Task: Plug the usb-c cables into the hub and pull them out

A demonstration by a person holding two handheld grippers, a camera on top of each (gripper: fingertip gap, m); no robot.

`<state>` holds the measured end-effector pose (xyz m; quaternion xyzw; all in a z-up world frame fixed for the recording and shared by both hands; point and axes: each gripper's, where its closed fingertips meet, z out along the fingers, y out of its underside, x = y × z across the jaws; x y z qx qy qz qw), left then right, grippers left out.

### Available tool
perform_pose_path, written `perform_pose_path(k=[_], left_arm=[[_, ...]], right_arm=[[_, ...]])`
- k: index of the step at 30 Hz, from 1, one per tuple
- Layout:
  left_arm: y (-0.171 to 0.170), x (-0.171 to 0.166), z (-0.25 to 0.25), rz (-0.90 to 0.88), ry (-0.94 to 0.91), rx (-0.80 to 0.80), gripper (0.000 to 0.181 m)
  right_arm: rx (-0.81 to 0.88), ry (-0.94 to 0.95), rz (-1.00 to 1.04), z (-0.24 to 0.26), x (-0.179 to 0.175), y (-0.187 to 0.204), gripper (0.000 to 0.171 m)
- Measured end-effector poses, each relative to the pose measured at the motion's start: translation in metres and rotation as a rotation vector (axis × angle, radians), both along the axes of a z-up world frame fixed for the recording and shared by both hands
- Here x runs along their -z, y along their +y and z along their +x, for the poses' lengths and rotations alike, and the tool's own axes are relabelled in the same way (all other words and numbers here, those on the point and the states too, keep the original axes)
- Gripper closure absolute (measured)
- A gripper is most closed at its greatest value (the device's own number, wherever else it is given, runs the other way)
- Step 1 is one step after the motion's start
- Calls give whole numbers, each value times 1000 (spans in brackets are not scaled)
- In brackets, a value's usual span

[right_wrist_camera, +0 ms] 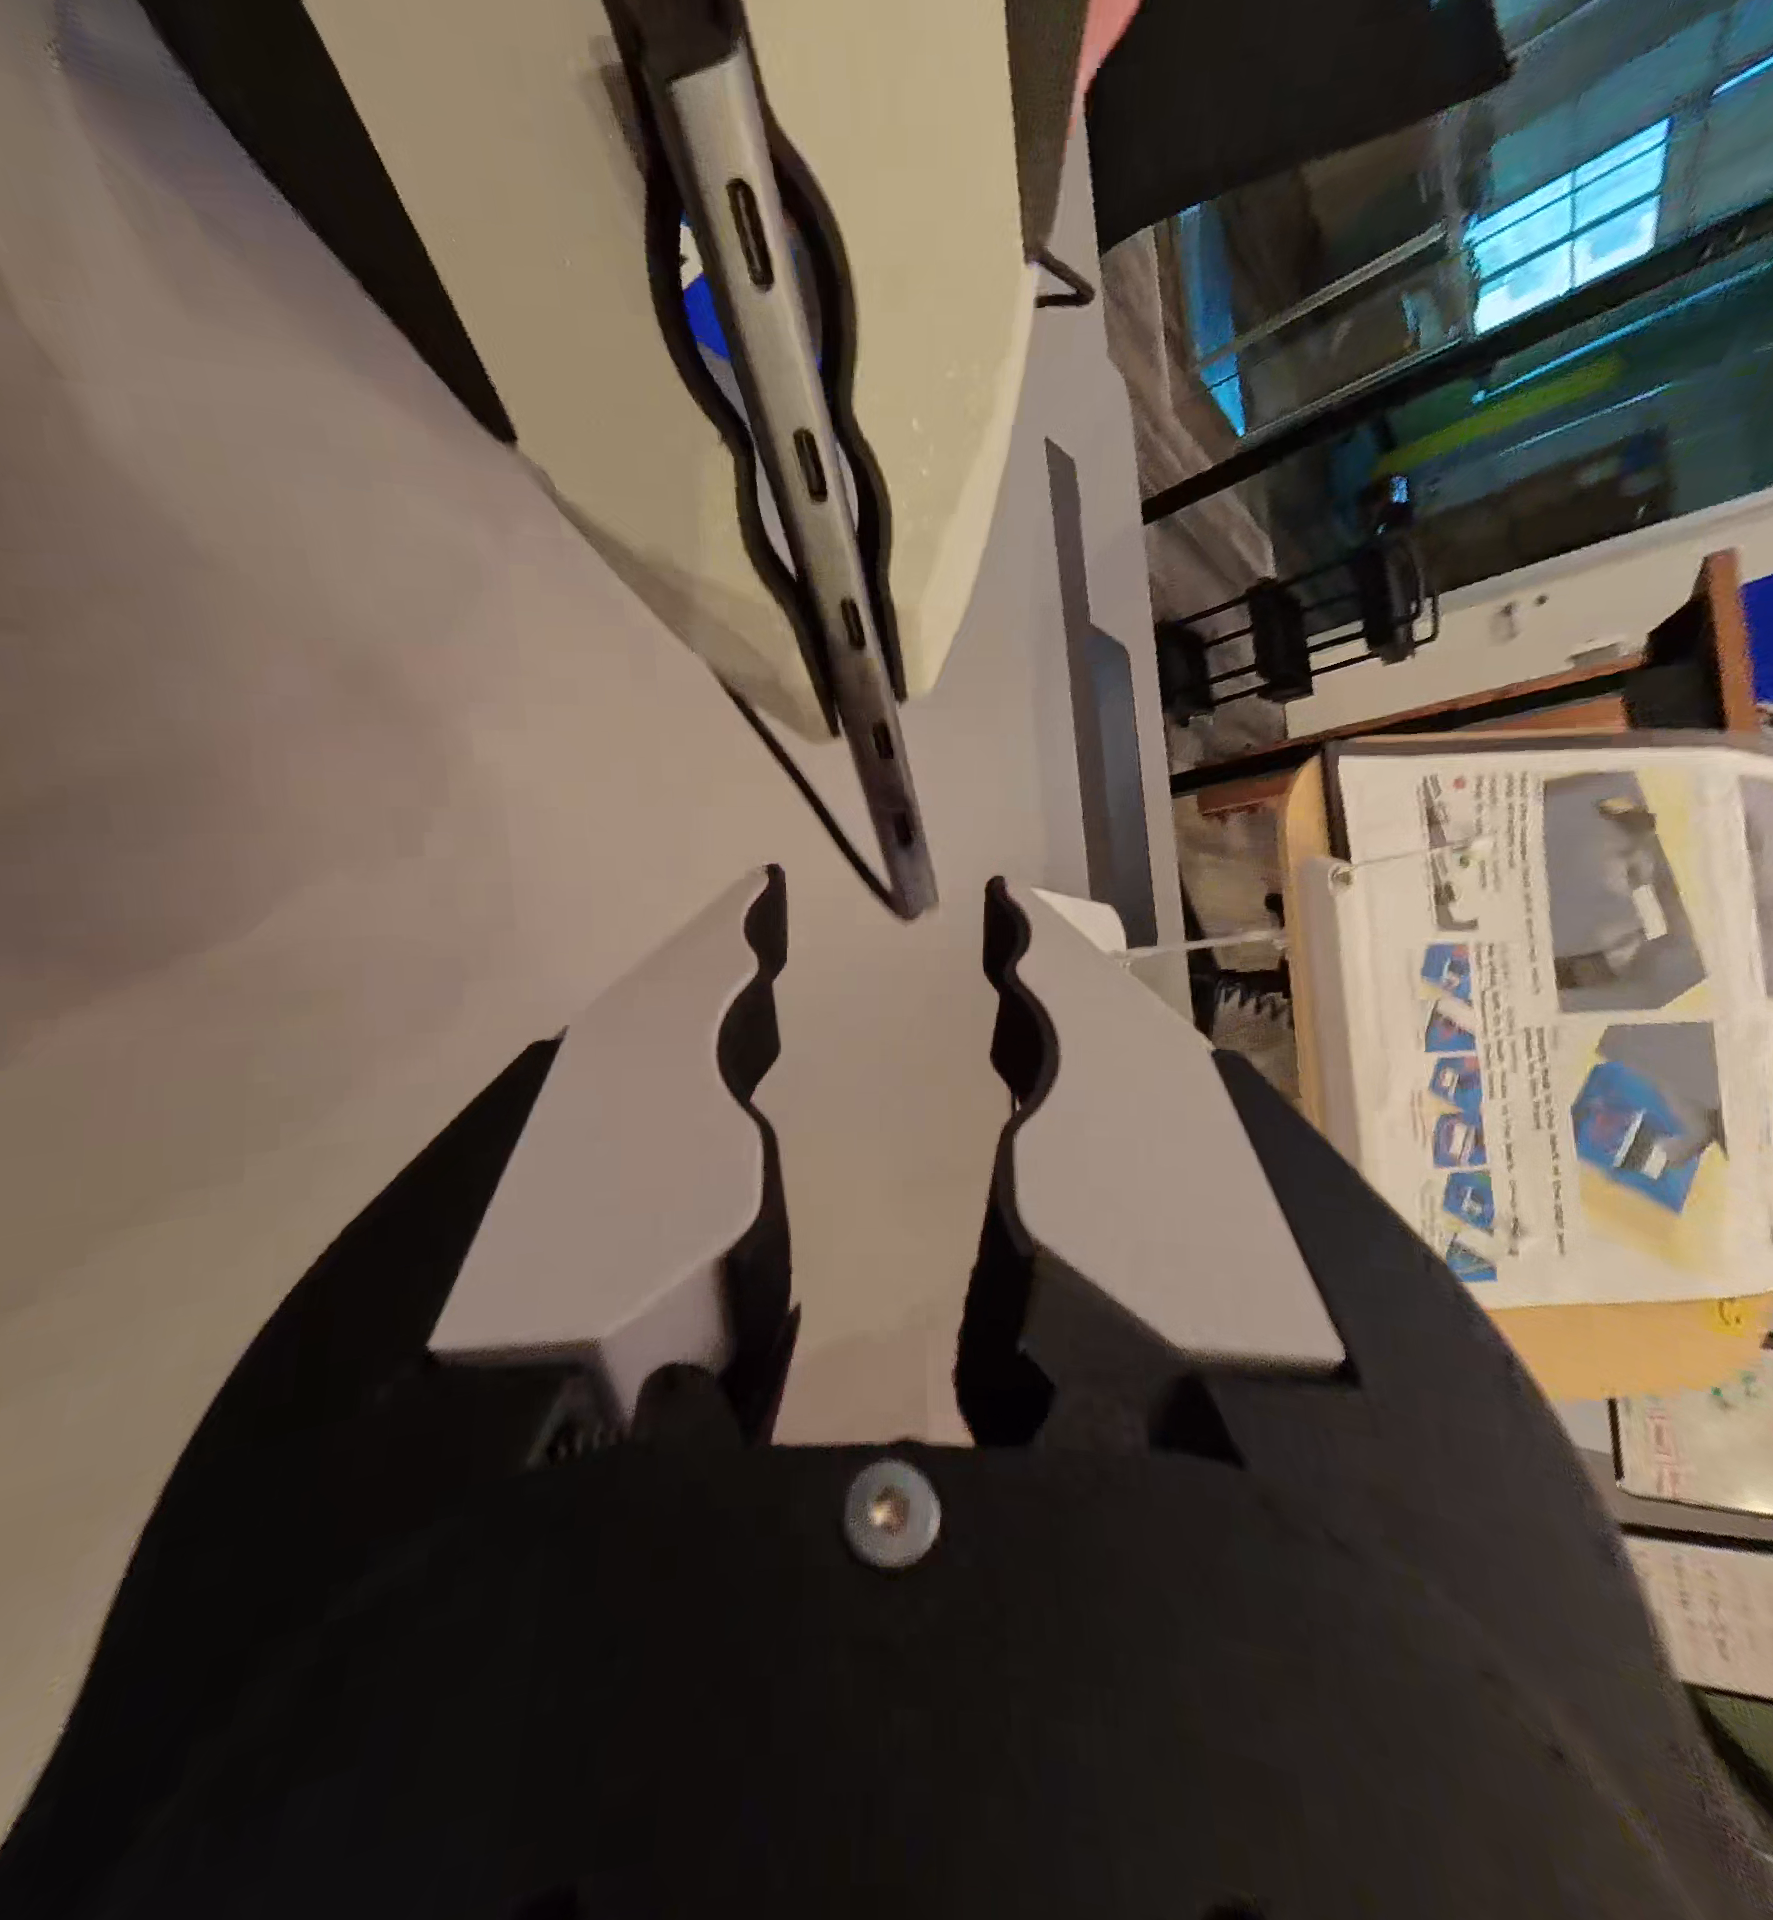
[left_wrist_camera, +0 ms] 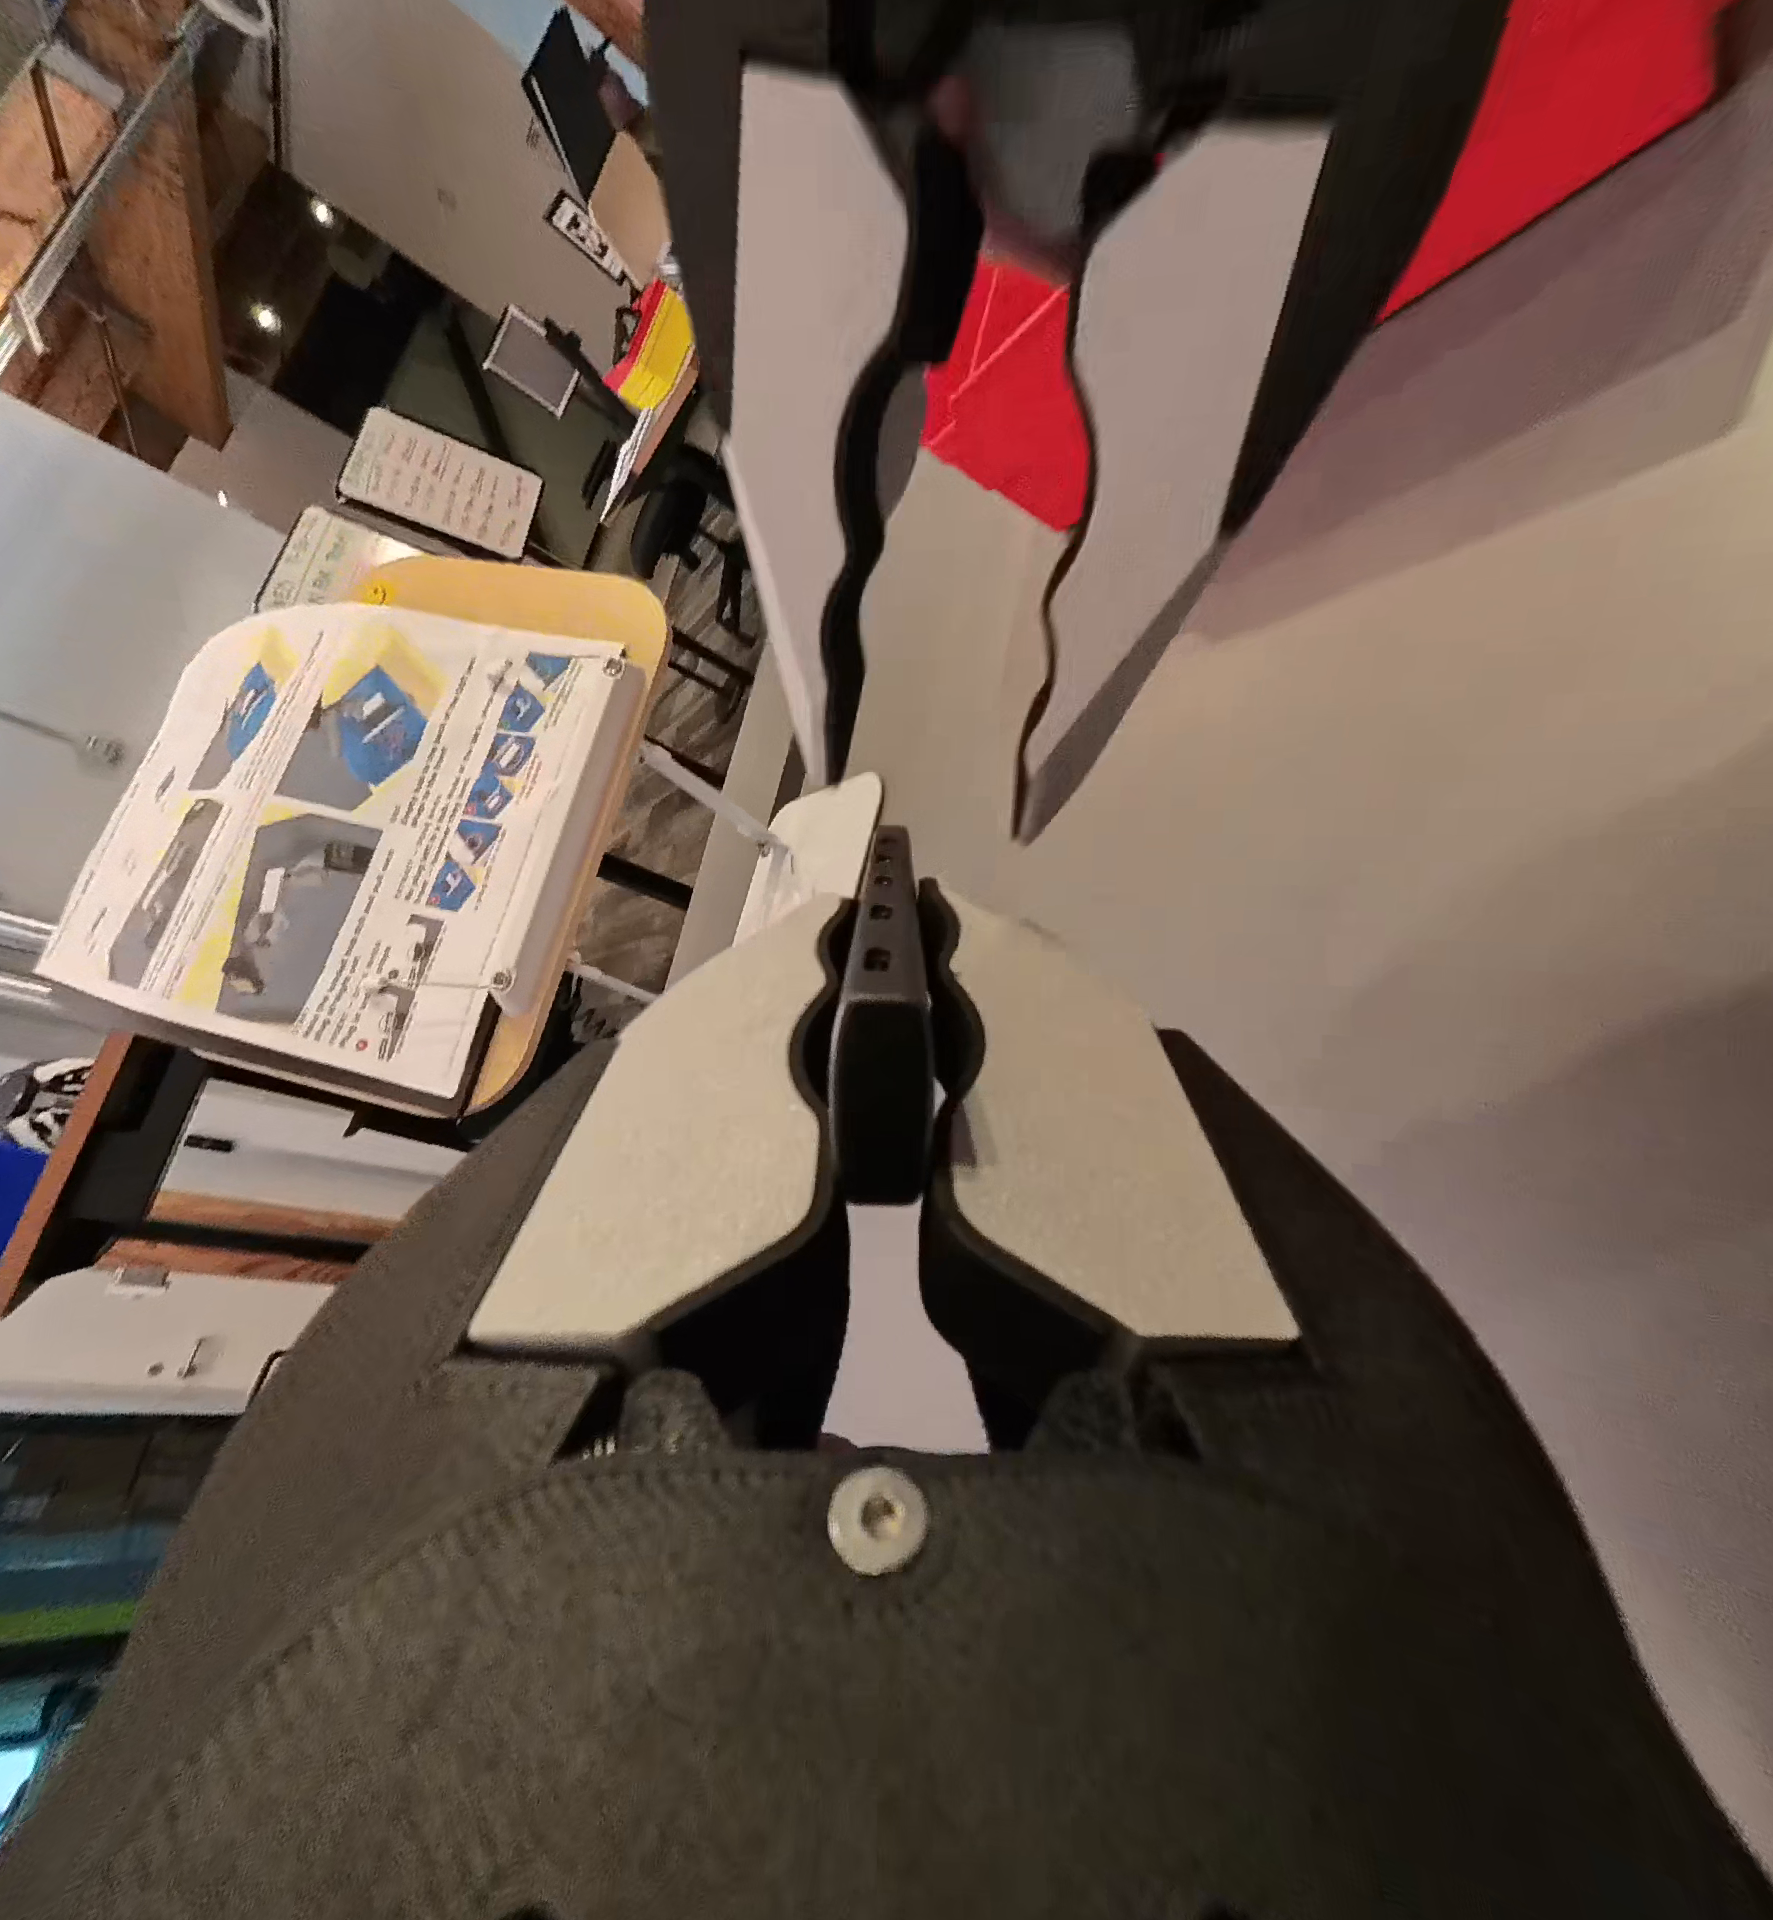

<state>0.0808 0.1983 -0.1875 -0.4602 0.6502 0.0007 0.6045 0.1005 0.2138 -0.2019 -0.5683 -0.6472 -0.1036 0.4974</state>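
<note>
**Hub clamped in left gripper, right gripper empty**

Pale grey tabletop (right_wrist_camera: 238, 727) fills most of both views; both cameras are rolled well off level, so the room runs sideways. Beyond the table edge: a printed instruction sheet (left_wrist_camera: 342, 831) with blue and yellow photos, clipped on a light wooden stand (left_wrist_camera: 570, 623). Red panel (left_wrist_camera: 1007, 416) on the table, seen past the far gripper in the left wrist view. Windows (right_wrist_camera: 1568, 218) at upper right in the right wrist view.

Left gripper (left_wrist_camera: 882, 914): jaws narrow, closed on the hub (left_wrist_camera: 880, 1081), a slim dark slab gripped edge-on between the wavy pads. Hub sticks out beyond the fingertips; a row of small ports shows along its edge. Right wrist view gives the same hub (right_wrist_camera: 809, 499) from its port side, grey metal edge, several slots in line, tip pointing toward the right gripper.

Right gripper (right_wrist_camera: 882, 894): jaws apart at a moderate gap, nothing between them. Hub's end sits just ahead of its fingertips, not touching. In the left wrist view this gripper (left_wrist_camera: 923, 810) is blurred.

Thin dark cord (right_wrist_camera: 809, 821) runs beside the hub's lower end.
</note>
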Motion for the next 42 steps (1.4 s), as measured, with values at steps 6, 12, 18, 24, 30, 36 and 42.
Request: perform_pose_path(k=[6, 12, 18, 24, 30, 36, 42], left_arm=[[-17, -4, 8, -36, -20, 84, 171], [-24, -12, 13, -65, -73, 108, 168], [-21, -49, 7, 13, -187, 62, 152], [1, -65, -15, 47, -201, -21, 161], [12, -61, -24, 61, -157, -64, 167], [20, -46, -26, 18, -100, -83, 168], [30, -26, -28, -38, -44, -121, 167]], right_arm=[[-33, -15, 22, -11, 3, -2, 162], [-25, 14, -26, -5, -2, -10, 164], [139, 72, -1, 54, -38, 9, 164], [469, 220, 25, 194, -98, 43, 164], [742, 346, -236, 319, -58, 60, 164], [899, 310, -546, 367, 37, 55, 164], [1064, 129, -803, 390, 106, 44, 163]])
